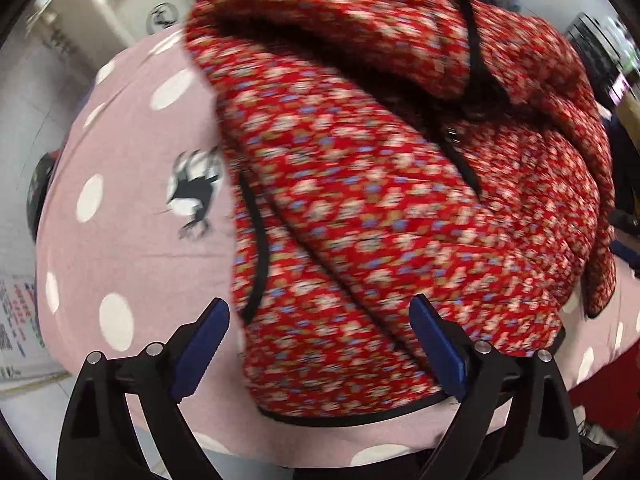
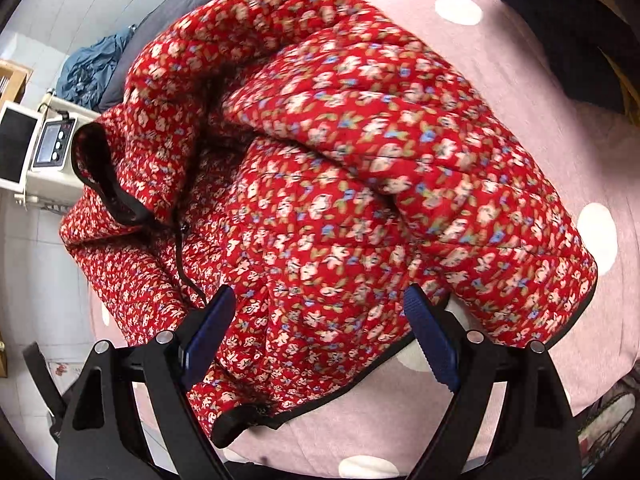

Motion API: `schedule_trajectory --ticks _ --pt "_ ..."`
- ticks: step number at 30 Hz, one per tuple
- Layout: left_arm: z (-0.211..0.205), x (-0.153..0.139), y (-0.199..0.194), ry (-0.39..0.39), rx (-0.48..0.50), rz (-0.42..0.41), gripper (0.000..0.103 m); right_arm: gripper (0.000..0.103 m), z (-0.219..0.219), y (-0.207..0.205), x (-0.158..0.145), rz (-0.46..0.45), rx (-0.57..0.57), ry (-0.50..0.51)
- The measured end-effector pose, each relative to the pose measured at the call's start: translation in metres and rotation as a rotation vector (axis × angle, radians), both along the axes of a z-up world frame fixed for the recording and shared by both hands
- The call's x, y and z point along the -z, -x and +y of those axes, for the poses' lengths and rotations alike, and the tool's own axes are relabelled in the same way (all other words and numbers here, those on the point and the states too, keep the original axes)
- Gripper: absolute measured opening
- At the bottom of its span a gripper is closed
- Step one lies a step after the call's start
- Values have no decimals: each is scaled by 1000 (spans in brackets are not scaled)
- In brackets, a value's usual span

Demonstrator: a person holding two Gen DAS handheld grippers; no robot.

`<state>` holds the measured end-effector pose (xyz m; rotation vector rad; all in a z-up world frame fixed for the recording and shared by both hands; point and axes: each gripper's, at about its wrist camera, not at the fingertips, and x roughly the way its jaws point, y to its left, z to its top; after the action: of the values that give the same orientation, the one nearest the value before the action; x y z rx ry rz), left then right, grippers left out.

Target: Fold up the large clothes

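- My left claw (image 1: 320,344) stands wide, with nothing pinched; the red floral quilted jacket (image 1: 392,184) shows between its blue pads, near the hem, but I cannot see the pads pressing on it.
- My right claw (image 2: 320,340) is just as wide and empty, looking down on the same jacket (image 2: 328,184) from the other side.
- The jacket lies in a loose heap on a pink sheet with white dots (image 1: 132,208), which I take to be a bed (the surface looks soft and padded, not a worktop). Its black-trimmed hem (image 2: 384,364) faces me, the hood (image 2: 116,176) is bunched at the far end, and one thick fold is flopped across the body.
- As I judge it, the step in hand is to take hold of the bottom edge so the jacket can be spread flat before any fold is made.
- To do it well, I should bring each claw to the hem well apart from the other, one near each lower corner, and catch the black trim plus only the layer I mean to lift.
- The padding is bulky (and probably slippery), so a deep bite should hold better than a fingertip nip.
- Close both before pulling, then draw evenly, or the heap will twist.
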<state>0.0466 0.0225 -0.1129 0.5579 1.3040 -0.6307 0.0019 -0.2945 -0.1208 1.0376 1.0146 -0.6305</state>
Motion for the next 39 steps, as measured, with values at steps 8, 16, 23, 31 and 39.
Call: schedule_trajectory --ticks 8,16,23,31,39 --pt "-37 29 31 -74 93 93 89 85 3 -47 0 51 -19 154" --pt "-55 57 55 -115 195 104 82 85 -19 -32 10 255 -110 359" --pt "-65 53 67 -126 213 82 77 37 -31 -32 34 339 -146 362" --pt "-40 -8 78 -97 280 -63 83 15 -76 -16 -20 218 12 460" --pt "-62 -37 133 -4 529 -123 94 54 -182 -38 -59 172 174 353"
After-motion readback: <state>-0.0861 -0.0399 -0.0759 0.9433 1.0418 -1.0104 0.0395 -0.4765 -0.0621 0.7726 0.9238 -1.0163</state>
